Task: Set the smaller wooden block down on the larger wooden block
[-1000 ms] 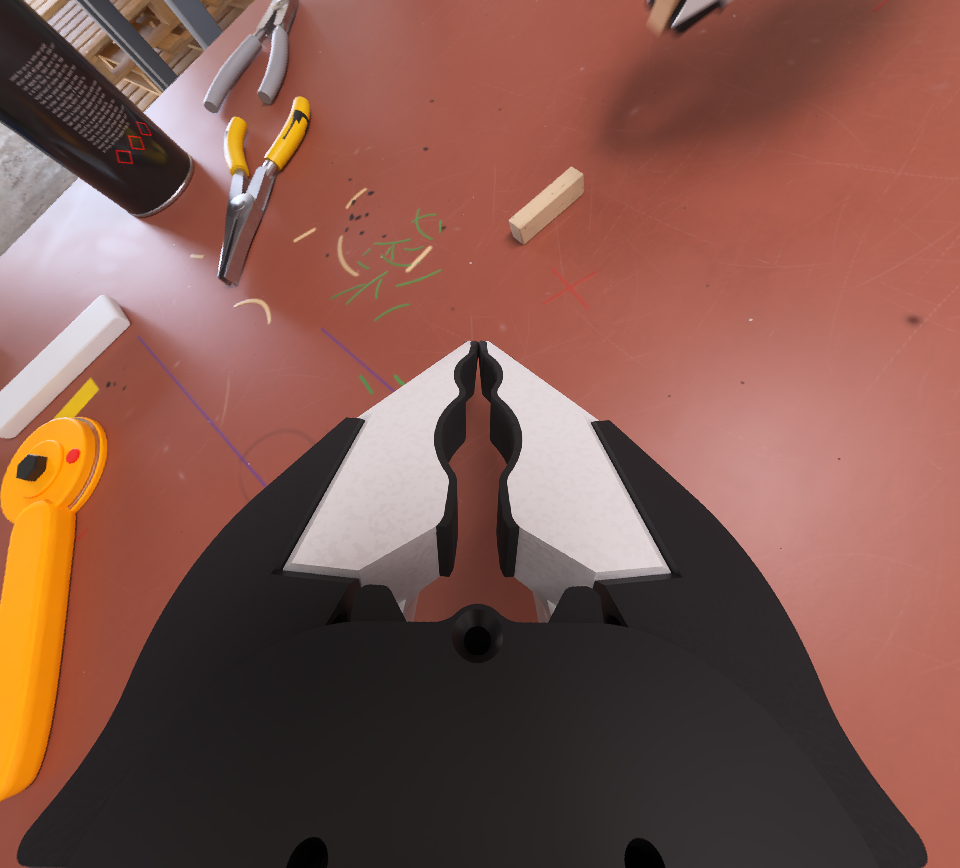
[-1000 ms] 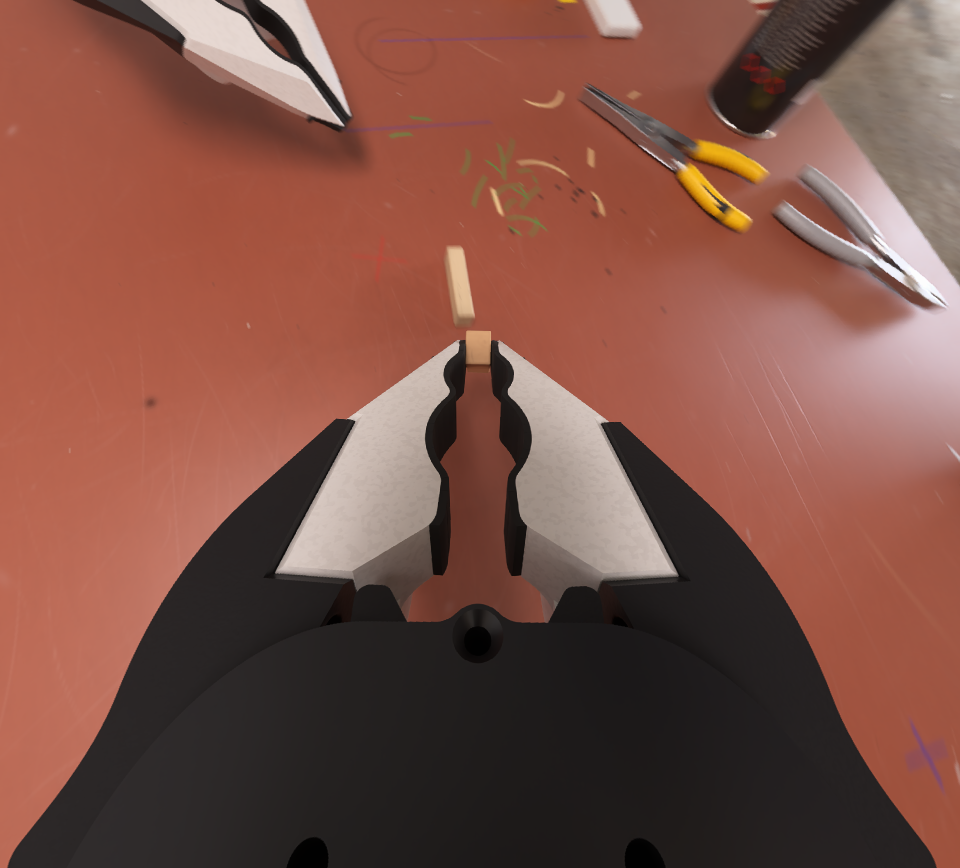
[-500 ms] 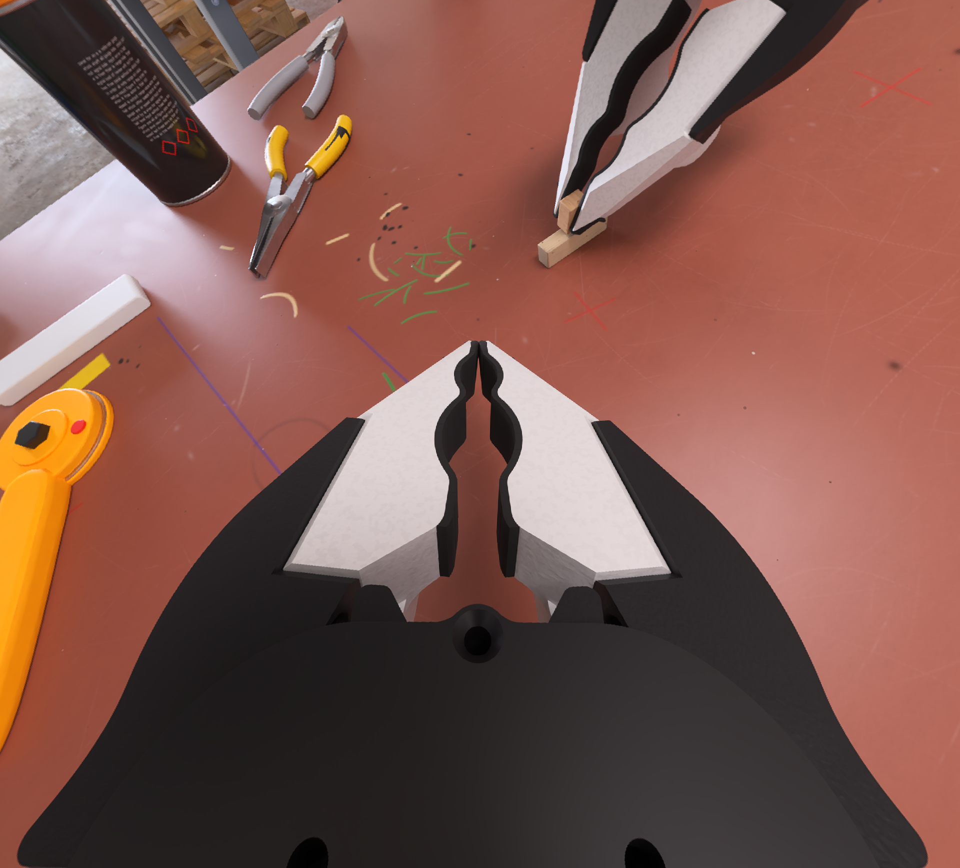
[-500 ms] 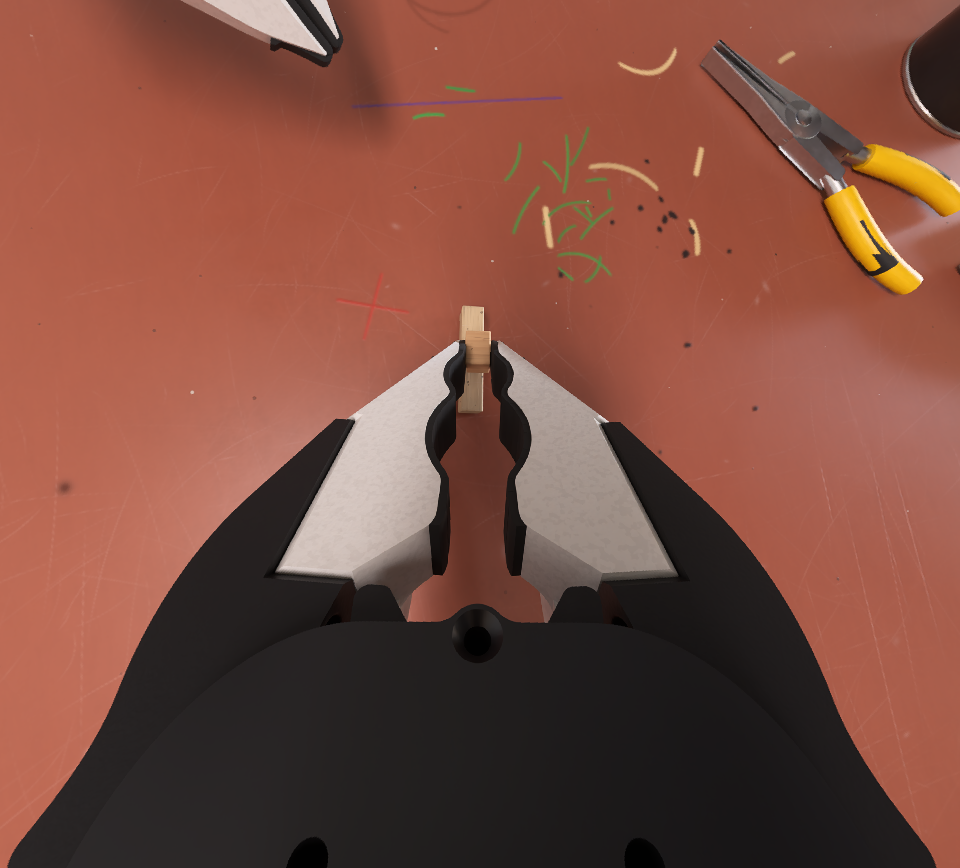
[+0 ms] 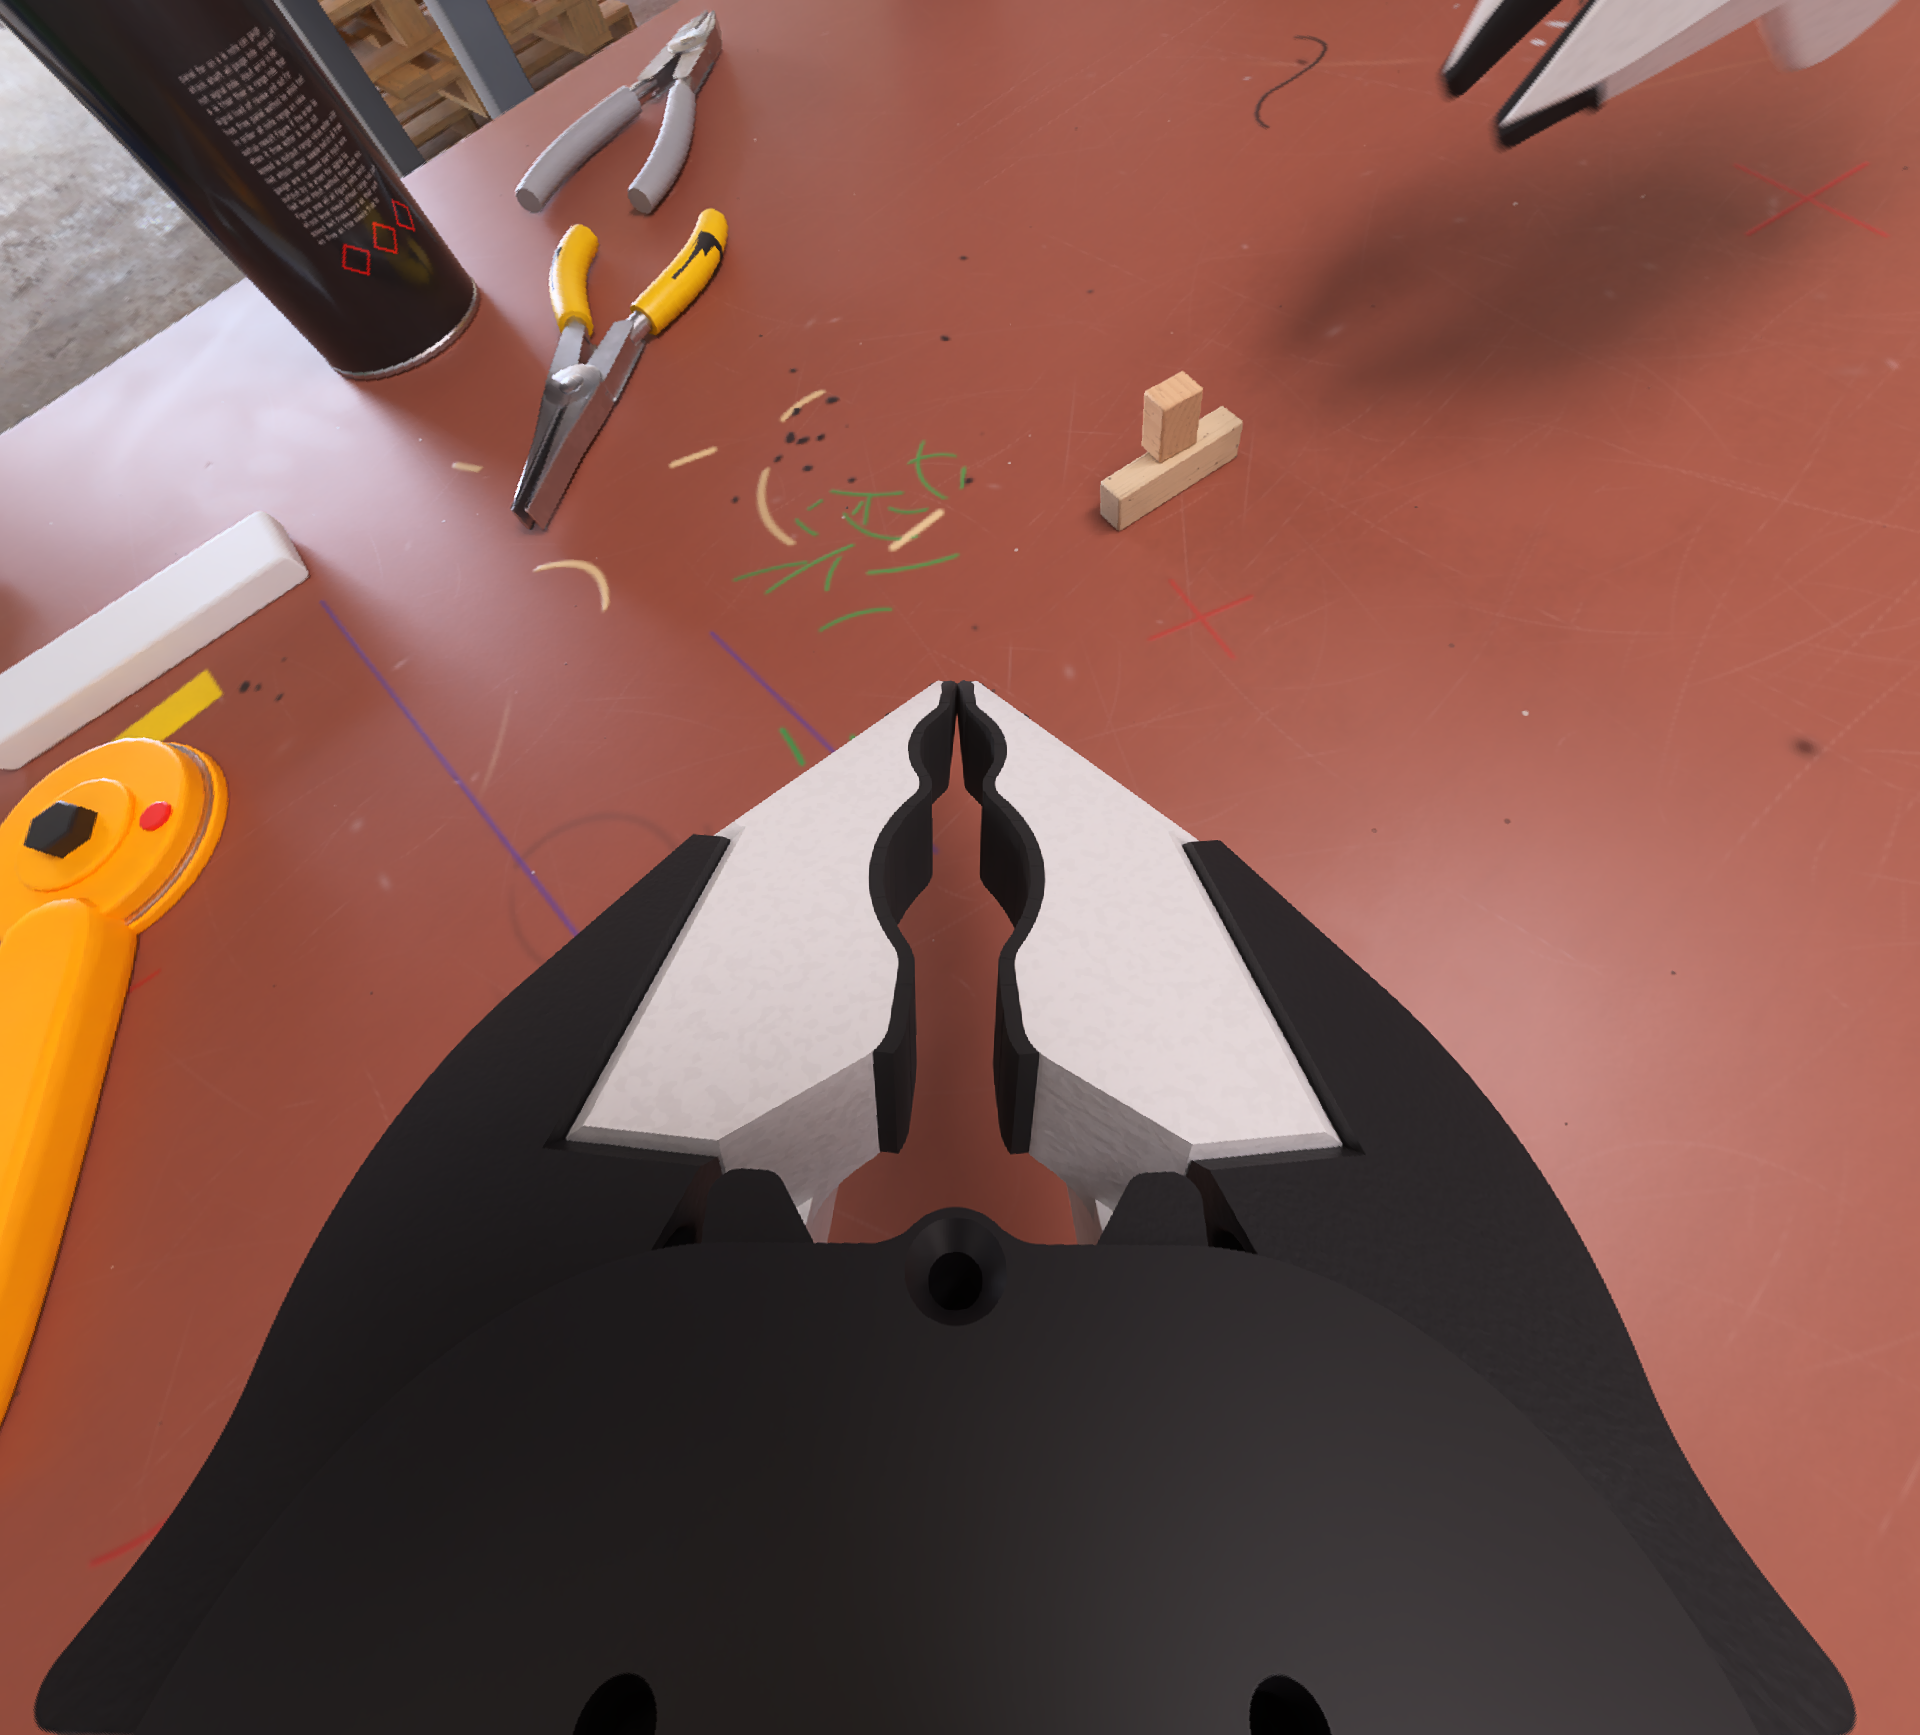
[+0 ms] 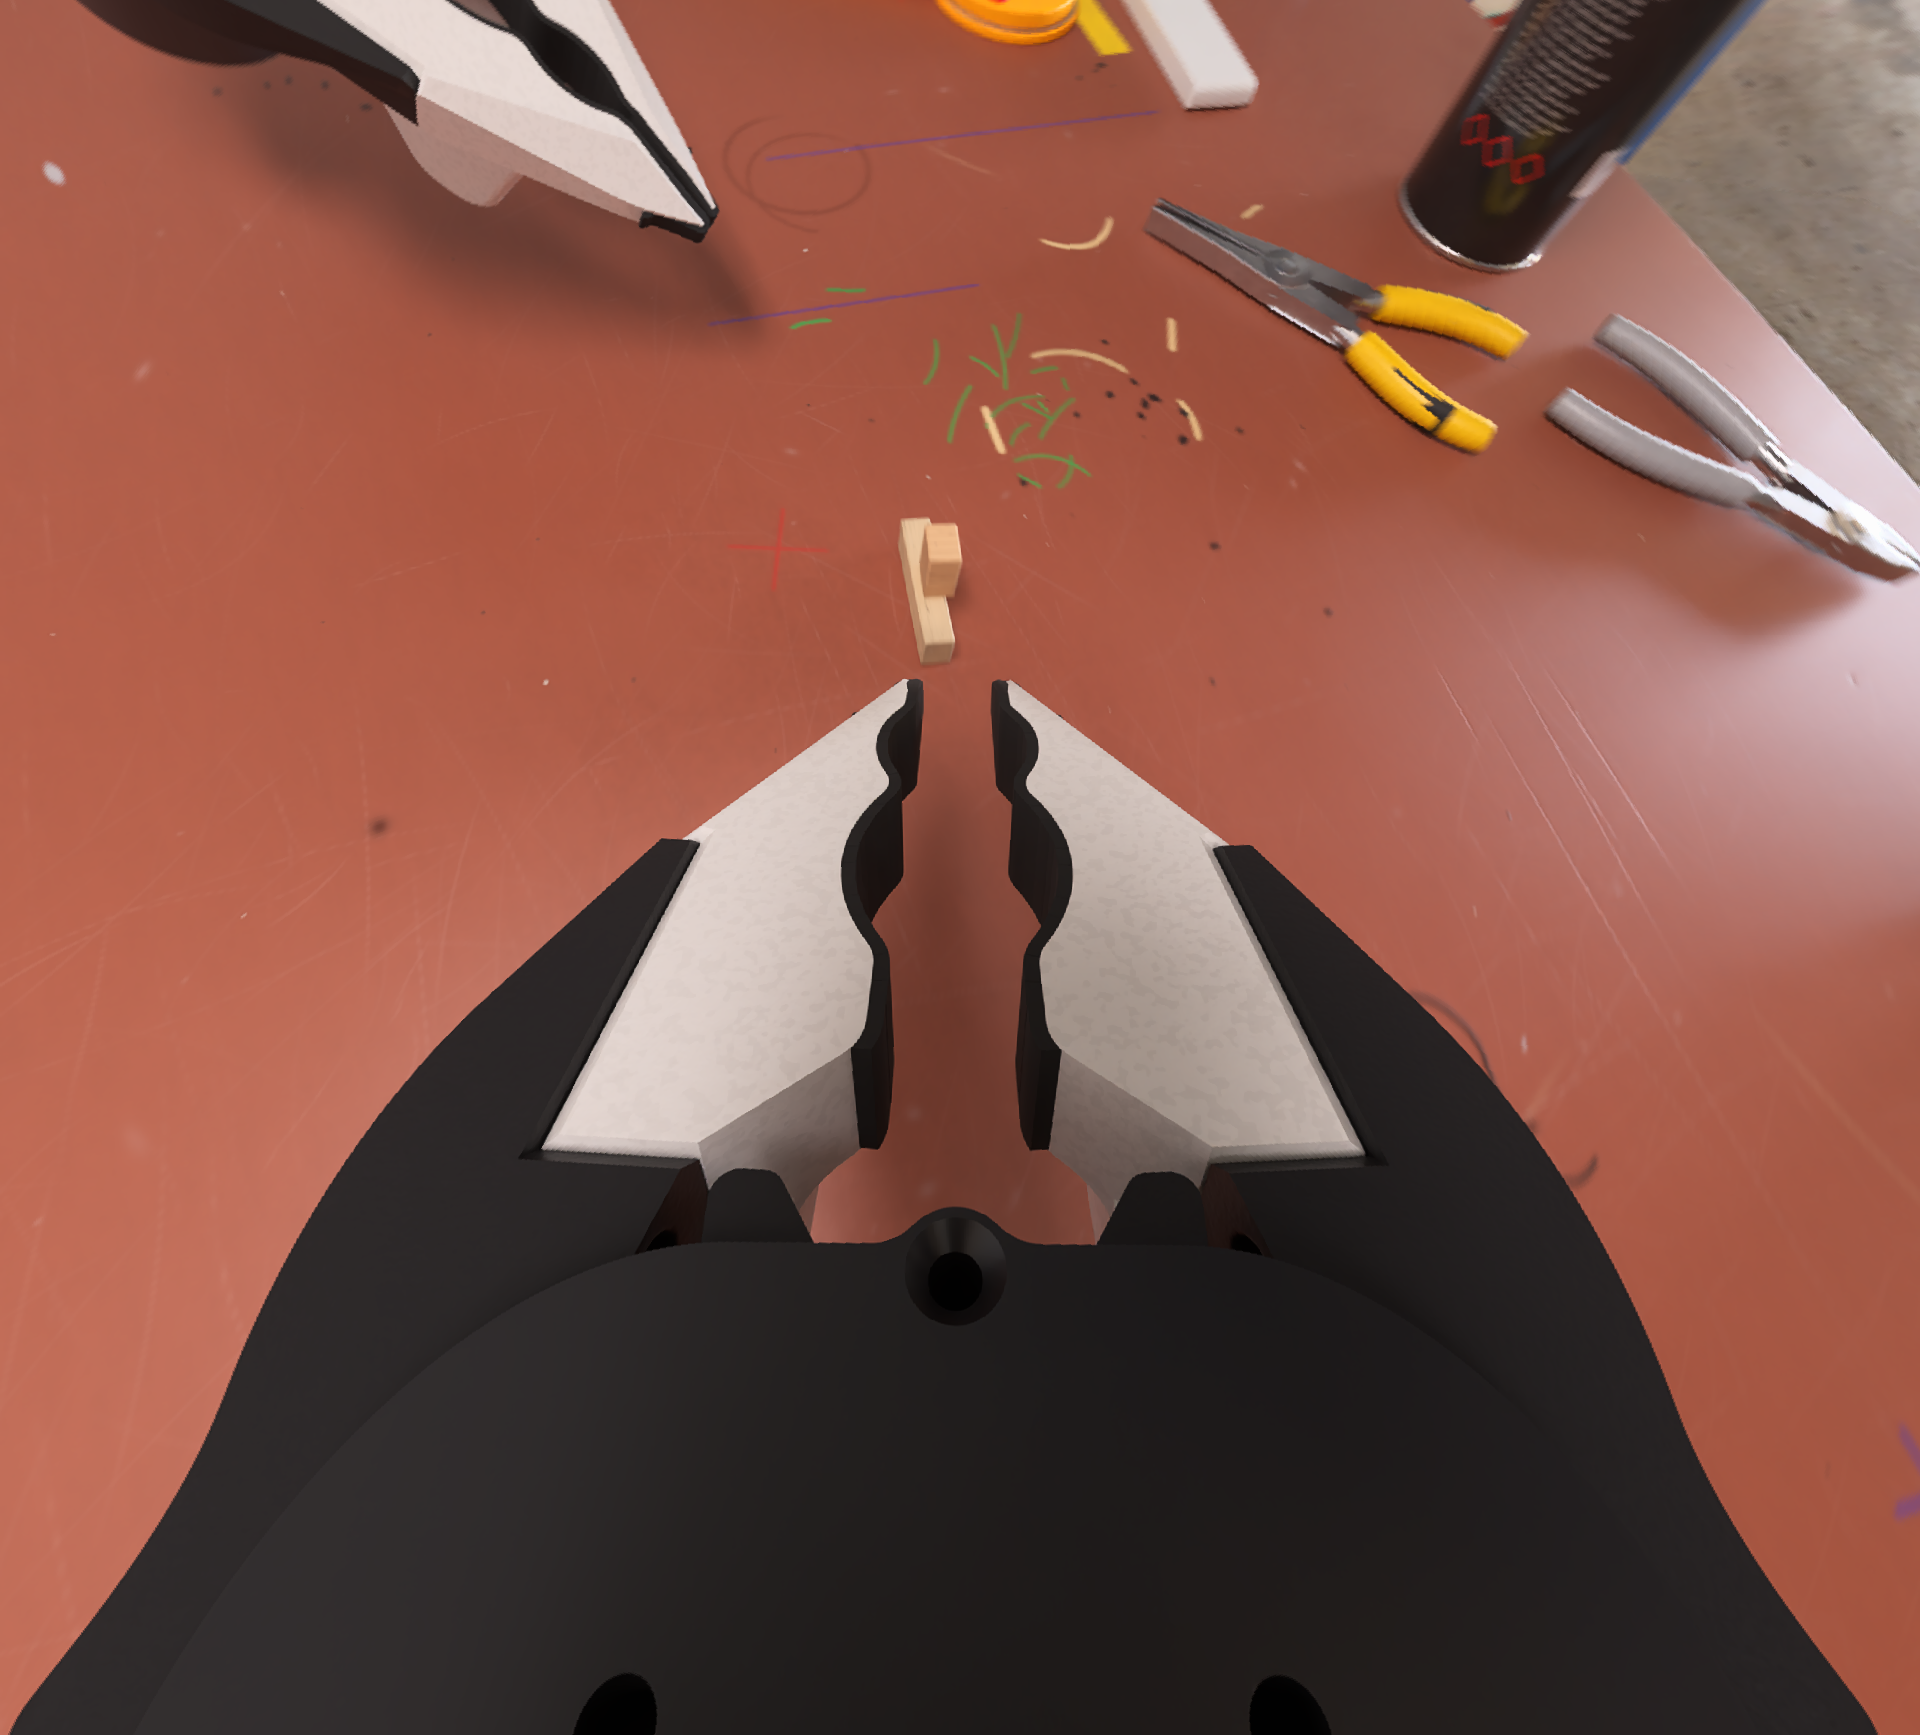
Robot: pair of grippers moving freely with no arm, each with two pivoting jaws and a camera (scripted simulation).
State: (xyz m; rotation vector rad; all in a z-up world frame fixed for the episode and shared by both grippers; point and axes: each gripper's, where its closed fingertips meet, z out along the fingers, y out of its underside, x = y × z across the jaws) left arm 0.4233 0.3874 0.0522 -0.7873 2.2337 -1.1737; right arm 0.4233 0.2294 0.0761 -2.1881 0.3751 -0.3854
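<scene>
I see my right gripper [image 6: 955, 686] parted and empty, just short of the larger wooden block [image 6: 928, 596]; the smaller wooden block [image 6: 943, 555] stands on it. My left gripper [image 5: 956, 686] is pinched closed, empty.

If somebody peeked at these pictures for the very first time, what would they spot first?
Probably the smaller wooden block standing upright on the larger wooden block, alone in the middle of the reddish table. Next, the right gripper, open and empty just short of the blocks, and the left gripper, shut on nothing. Bright things sit at the table's side: an orange rotary cutter and yellow-handled pliers.
</scene>
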